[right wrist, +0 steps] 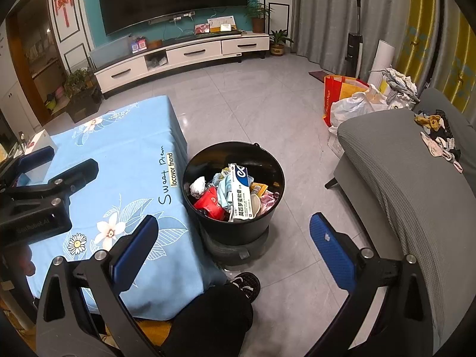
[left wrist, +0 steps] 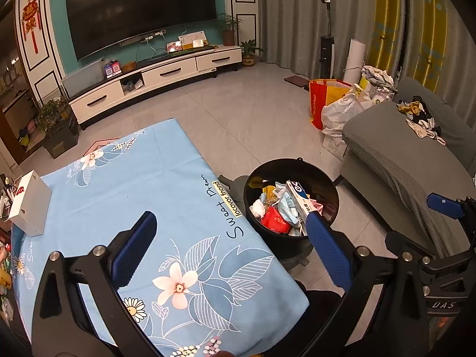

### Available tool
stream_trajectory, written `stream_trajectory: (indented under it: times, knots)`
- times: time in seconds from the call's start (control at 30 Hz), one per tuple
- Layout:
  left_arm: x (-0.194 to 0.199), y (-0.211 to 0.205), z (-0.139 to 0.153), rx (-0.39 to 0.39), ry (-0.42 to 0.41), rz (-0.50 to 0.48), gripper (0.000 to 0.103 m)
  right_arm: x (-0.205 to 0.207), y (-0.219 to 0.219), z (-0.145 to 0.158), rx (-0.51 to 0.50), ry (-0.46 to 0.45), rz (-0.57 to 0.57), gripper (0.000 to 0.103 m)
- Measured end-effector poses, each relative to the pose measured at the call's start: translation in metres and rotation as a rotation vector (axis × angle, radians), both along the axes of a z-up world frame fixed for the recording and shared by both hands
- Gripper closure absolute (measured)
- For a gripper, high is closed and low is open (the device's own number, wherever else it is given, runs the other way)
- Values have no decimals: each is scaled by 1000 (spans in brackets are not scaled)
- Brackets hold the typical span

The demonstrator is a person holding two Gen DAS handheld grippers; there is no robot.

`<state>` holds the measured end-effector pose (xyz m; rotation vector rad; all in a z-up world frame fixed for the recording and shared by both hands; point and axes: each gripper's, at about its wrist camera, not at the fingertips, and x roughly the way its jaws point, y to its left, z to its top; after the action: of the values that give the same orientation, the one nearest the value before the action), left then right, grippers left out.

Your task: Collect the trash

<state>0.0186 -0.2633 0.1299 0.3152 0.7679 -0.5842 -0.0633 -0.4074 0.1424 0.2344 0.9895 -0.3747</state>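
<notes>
Trash [right wrist: 235, 196] lay heaped in the black bucket [right wrist: 190, 175] beside the tabletop [left wrist: 134, 178], while left gripper [left wrist: 232, 247] and right gripper [right wrist: 235, 244] were released and empty, so any careless push could tip it.

- Television [left wrist: 139, 15] on the far wall.
- Long white cabinet [left wrist: 154, 80] directly below the television.
- Potted plant [left wrist: 249, 50] right of the television.
- Grey sofa [right wrist: 416, 184] well right of the television, nearer.

Both grippers, the left [left wrist: 232, 250] and the right [right wrist: 235, 245], have black frames, silver screws and blue textured pads [right wrist: 333, 253]. The person wears black trousers [right wrist: 214, 321] and what looks like a black slipper [right wrist: 247, 284].
</notes>
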Motion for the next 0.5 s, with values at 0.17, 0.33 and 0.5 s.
stream_trajectory:
  times: [0.17, 0.33, 0.5]
  knots:
    - [-1, -1, -1, 1, -1, 0, 3, 0, 0, 0, -2, 0, 1, 3]
    - [-3, -4, -3, 0, 1, -3, 3, 0, 1, 0, 0, -1, 1, 3]
    - [-2, -4, -4, -2, 1, 2, 3, 0, 1, 0, 1, -2, -1, 3]
